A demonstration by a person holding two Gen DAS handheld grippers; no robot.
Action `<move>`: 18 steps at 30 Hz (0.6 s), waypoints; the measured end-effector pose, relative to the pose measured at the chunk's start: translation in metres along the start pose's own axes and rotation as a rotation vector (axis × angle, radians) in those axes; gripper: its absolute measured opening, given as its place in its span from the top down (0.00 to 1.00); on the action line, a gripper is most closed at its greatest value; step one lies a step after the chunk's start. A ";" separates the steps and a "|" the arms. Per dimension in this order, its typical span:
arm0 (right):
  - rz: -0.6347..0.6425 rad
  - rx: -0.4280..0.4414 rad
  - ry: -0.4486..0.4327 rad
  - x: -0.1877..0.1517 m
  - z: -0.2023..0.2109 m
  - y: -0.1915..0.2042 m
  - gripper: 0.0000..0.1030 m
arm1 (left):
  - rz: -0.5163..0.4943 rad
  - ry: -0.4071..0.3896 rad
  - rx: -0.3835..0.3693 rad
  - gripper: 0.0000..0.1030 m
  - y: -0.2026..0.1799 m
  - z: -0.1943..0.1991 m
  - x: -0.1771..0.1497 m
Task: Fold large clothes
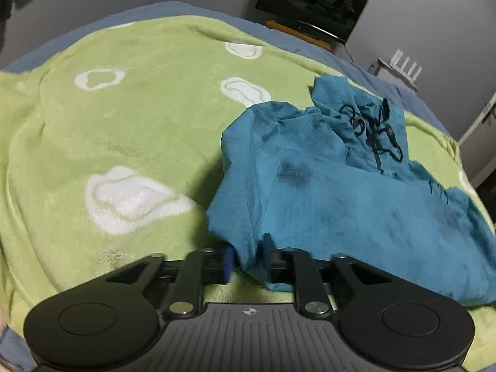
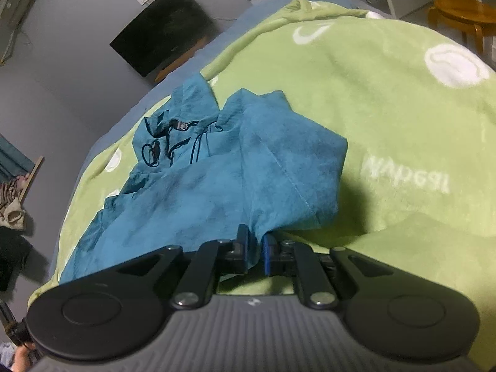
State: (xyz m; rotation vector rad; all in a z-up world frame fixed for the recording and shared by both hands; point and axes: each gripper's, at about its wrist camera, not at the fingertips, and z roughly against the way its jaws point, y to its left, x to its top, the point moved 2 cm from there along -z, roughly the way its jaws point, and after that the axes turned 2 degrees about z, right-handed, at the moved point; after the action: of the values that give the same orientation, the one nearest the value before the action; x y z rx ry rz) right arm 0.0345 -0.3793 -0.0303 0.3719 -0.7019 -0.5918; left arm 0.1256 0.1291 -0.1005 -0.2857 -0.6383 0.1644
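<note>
Between the fingers: left gripper (image 1: pixel 246 263) had parted, teal hoodie (image 1: pixel 325 186) hem loose in the gap; right gripper (image 2: pixel 254 252) was clamped on the hem.
Hoodie: partly folded on green blanket (image 1: pixel 124 124).
Risk: one-sided hold could drag the fold askew.
Hidden: sleeves tucked underneath; fingertips blurred.

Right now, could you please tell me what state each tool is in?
Left tool: open, teal hooded jacket fabric lying loose between its pads.
Right tool: shut on the jacket's edge.
</note>
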 end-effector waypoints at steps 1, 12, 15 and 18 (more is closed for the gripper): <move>-0.005 0.003 0.001 0.000 -0.001 0.000 0.87 | 0.019 0.004 -0.016 0.56 0.003 0.001 -0.003; -0.011 0.027 -0.036 0.000 -0.031 0.009 0.91 | 0.127 0.015 -0.092 0.92 0.004 -0.023 0.002; 0.005 0.072 -0.074 -0.003 -0.011 0.014 0.95 | 0.138 -0.040 -0.116 0.94 0.005 -0.003 0.005; -0.002 0.137 -0.083 -0.004 0.018 0.015 0.96 | 0.130 -0.058 -0.147 0.94 0.005 0.026 0.009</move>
State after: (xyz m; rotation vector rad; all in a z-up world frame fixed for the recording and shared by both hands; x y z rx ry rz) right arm 0.0257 -0.3674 -0.0116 0.4773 -0.8240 -0.5644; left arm 0.1168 0.1415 -0.0772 -0.4660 -0.6914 0.2513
